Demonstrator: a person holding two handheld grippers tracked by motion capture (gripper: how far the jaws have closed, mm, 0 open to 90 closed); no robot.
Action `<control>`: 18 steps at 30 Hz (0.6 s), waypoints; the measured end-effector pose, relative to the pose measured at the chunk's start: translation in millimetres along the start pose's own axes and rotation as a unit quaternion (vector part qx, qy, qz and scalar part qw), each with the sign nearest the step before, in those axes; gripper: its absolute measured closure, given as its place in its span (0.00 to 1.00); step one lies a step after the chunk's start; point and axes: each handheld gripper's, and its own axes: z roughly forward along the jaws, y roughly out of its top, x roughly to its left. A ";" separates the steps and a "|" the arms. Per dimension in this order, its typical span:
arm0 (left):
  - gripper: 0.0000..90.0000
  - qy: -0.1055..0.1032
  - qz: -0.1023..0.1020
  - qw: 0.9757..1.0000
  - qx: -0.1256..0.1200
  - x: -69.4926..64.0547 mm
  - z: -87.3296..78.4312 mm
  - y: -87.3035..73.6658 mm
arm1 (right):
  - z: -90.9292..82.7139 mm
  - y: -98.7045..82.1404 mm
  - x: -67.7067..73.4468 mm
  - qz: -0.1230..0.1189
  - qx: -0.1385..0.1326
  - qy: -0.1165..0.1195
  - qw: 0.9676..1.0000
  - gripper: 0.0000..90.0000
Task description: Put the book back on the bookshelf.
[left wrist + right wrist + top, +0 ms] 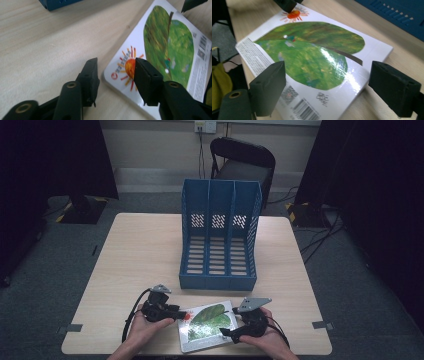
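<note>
A thin picture book (207, 322) with a green leaf and an orange sun on its white cover lies flat near the table's front edge. My left gripper (179, 314) is at the book's left corner. In the left gripper view its jaws (116, 63) stand apart: one hangs over the sun on the book (175, 50), the other sits over bare table beside the corner. My right gripper (230, 324) is at the book's right end. In the right gripper view its jaws (328, 66) are spread wide, one over the cover of the book (312, 50), one beyond its edge.
A blue three-slot file rack (220, 235) stands upright at mid-table, its open front facing the book. The wooden table (140, 250) has bare room to the left and right of the rack. A black chair (245, 162) stands beyond the far edge.
</note>
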 end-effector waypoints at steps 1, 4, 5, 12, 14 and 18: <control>0.60 0.000 0.000 1.000 0.000 0.0 0.0 0.0 | 0.0 0.0 0.0 0.000 0.000 0.000 1.000 0.15; 0.61 0.019 0.024 1.000 -0.008 -2.7 0.1 -2.5 | 0.5 1.2 7.8 -0.016 -0.008 0.018 1.000 0.15; 0.61 0.021 0.025 0.999 -0.011 -3.2 1.1 -2.3 | 2.1 1.7 11.0 -0.025 -0.007 0.025 0.999 0.15; 0.61 0.026 0.036 0.999 -0.014 -4.4 3.0 -0.3 | 18.5 2.5 29.5 -0.082 0.009 0.051 0.995 0.14; 0.61 0.028 0.033 0.999 -0.018 -3.8 4.1 0.3 | 20.7 1.8 32.4 -0.099 0.009 0.047 0.994 0.13; 0.60 0.018 0.026 0.999 -0.016 0.8 5.6 4.2 | 26.7 -1.0 37.3 -0.147 0.001 0.025 0.989 0.12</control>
